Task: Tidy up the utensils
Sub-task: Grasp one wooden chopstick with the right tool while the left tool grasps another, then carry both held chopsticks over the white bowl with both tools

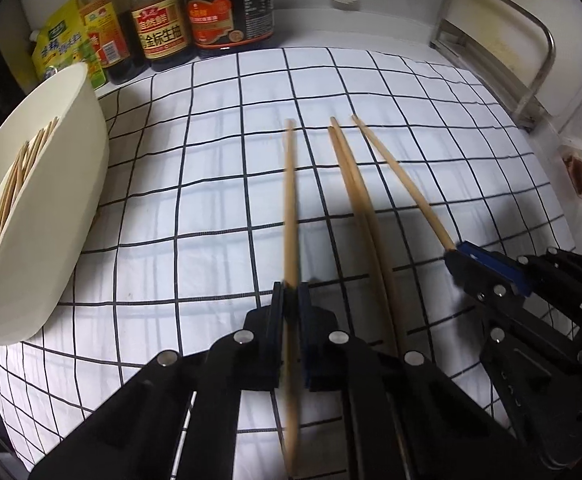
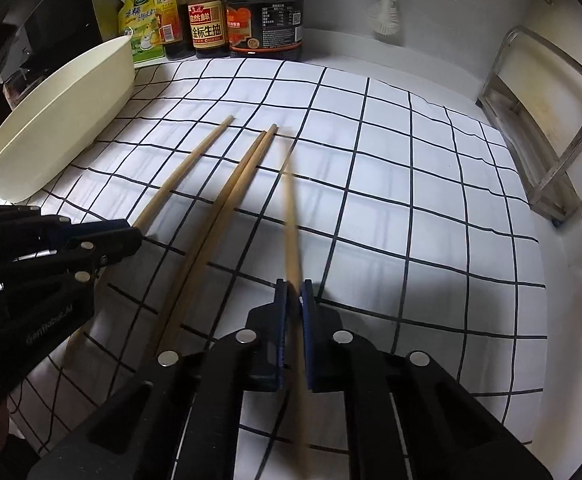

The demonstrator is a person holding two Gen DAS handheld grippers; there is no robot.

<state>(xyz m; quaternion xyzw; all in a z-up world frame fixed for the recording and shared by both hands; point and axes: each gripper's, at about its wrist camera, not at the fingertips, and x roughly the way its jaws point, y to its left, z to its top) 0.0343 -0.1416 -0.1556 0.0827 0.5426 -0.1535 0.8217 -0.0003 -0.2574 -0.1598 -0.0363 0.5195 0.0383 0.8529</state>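
at the far left we found the cream tub [image 1: 47,216] tilted on the edge of the checked cloth [image 1: 195,184], several chopsticks already lying inside it; we judged it the collecting point for the utensils. behind it the sauce bottles [image 1: 195,20] stood along the back wall, well apart from the work.

moving right, we noted the left claw [image 1: 291,300] clamped on one chopstick [image 1: 289,200] near its lower end, the stick running forward between the pads. just beside it the loose pair [image 1: 355,192] lay together on the cloth, touched by neither claw. further right, the right claw [image 2: 294,292] was clamped on another chopstick [image 2: 289,216], likewise low on its length. we judged both low grips as leaving the long ends free to swing toward the tub.

the middle and right of the desk [image 2: 563,240] lay open, with the metal rack [image 2: 551,128] against the right wall. we considered the tub's near wall the main obstacle: the left stick must rise over its rim, and the right one would cross above the loose pair.
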